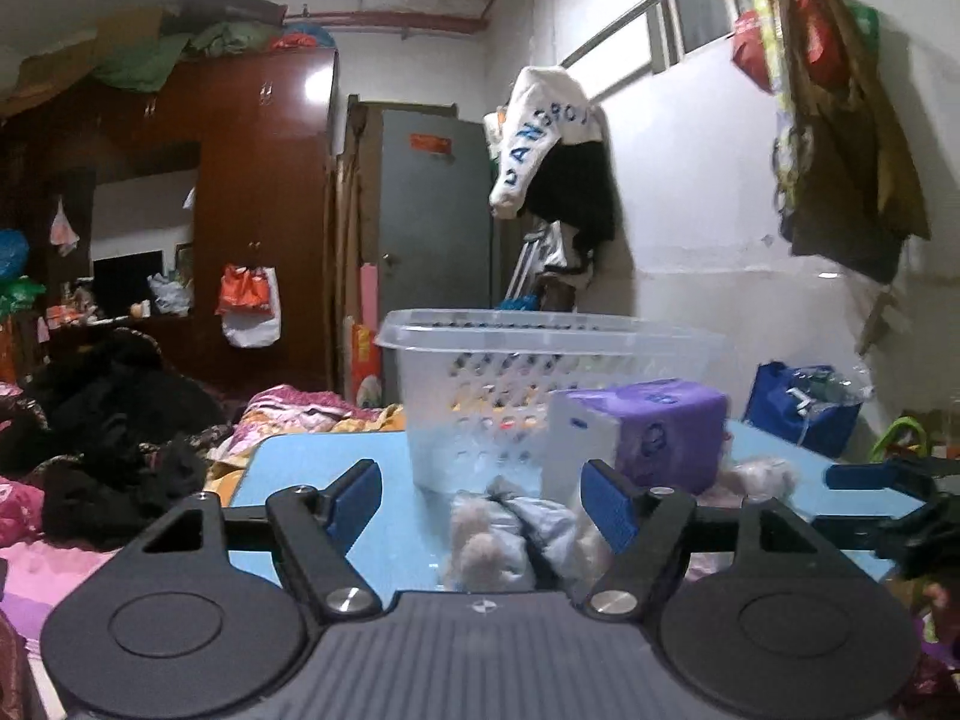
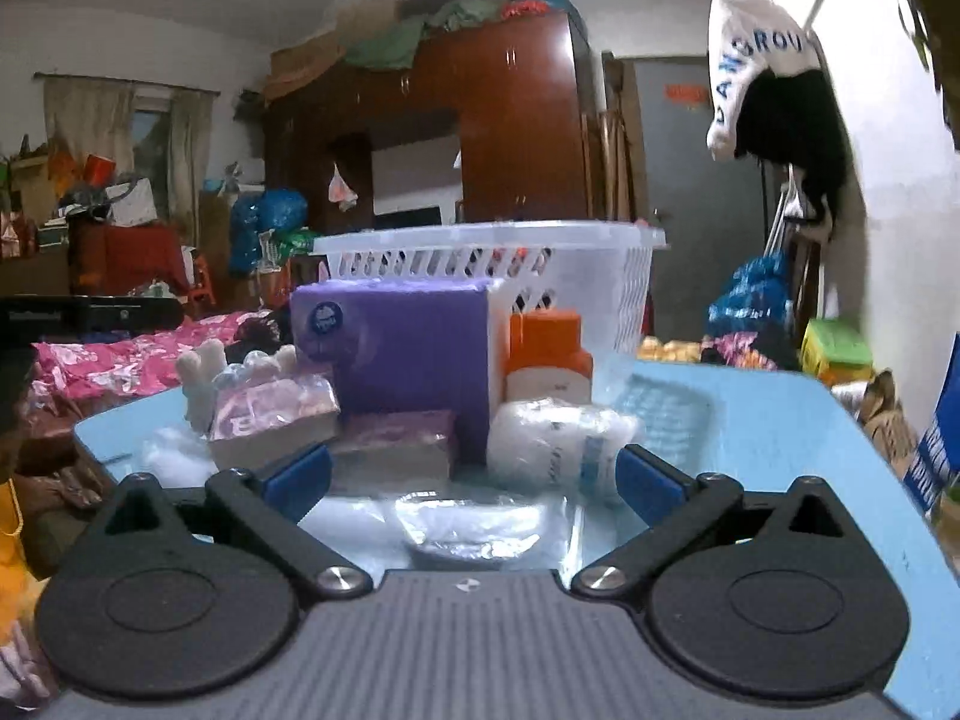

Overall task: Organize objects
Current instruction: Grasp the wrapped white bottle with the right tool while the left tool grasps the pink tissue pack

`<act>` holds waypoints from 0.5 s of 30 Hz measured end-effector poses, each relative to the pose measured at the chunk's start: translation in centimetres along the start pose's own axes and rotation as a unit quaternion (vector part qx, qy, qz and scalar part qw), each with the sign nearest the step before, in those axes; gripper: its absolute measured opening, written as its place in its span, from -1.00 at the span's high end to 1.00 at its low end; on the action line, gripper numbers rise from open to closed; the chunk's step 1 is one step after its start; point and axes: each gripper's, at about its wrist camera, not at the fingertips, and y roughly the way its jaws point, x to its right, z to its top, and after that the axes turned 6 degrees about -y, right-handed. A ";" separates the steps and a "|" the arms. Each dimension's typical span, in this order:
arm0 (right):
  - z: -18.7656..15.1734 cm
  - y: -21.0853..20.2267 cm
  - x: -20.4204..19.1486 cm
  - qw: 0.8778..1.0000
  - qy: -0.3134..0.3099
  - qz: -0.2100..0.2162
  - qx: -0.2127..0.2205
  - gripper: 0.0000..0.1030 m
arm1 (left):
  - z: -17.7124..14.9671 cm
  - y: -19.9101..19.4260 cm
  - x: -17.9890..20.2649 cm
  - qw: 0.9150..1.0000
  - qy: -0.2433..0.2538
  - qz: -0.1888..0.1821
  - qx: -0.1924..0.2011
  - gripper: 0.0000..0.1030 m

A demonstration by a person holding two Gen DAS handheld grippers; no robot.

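Hovering low over the light blue desk [image 1: 288, 468], the left hand-held gripper [image 1: 483, 495] has its blue-padded fingers spread wide with nothing between them, pointed at a soft grey-and-cream bundle [image 1: 510, 531] lying on the desk just ahead. Behind that bundle stands a purple tissue pack [image 1: 654, 432], and behind it a clear perforated basket [image 1: 540, 372] sits upright toward the far edge of the desk. The right hand-held gripper [image 2: 474, 477] is likewise spread and holds nothing; a crinkled clear plastic packet [image 2: 474, 525] lies on the desk between and just below its fingers. Beyond it are a white wrapped roll [image 2: 558, 444], an orange-capped bottle [image 2: 549, 354] standing upright against the purple pack, two pink wrapped boxes [image 2: 273, 414] to the left, and a flat clear bag [image 2: 660, 414] to the right.
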 end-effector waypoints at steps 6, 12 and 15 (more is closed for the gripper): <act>-1.5 -0.2 0.6 1.000 0.018 -0.008 -0.004 -1.00 | -1.7 0.0 4.1 0.997 0.060 -0.037 -0.019 -0.49; -1.4 0.3 0.6 0.999 0.022 -0.030 -0.011 -1.00 | -3.3 0.9 5.6 0.995 0.079 -0.050 -0.036 -0.49; -0.8 1.3 1.2 0.998 0.030 -0.052 -0.021 -1.00 | -3.7 1.6 5.8 0.995 0.077 -0.051 -0.044 -0.49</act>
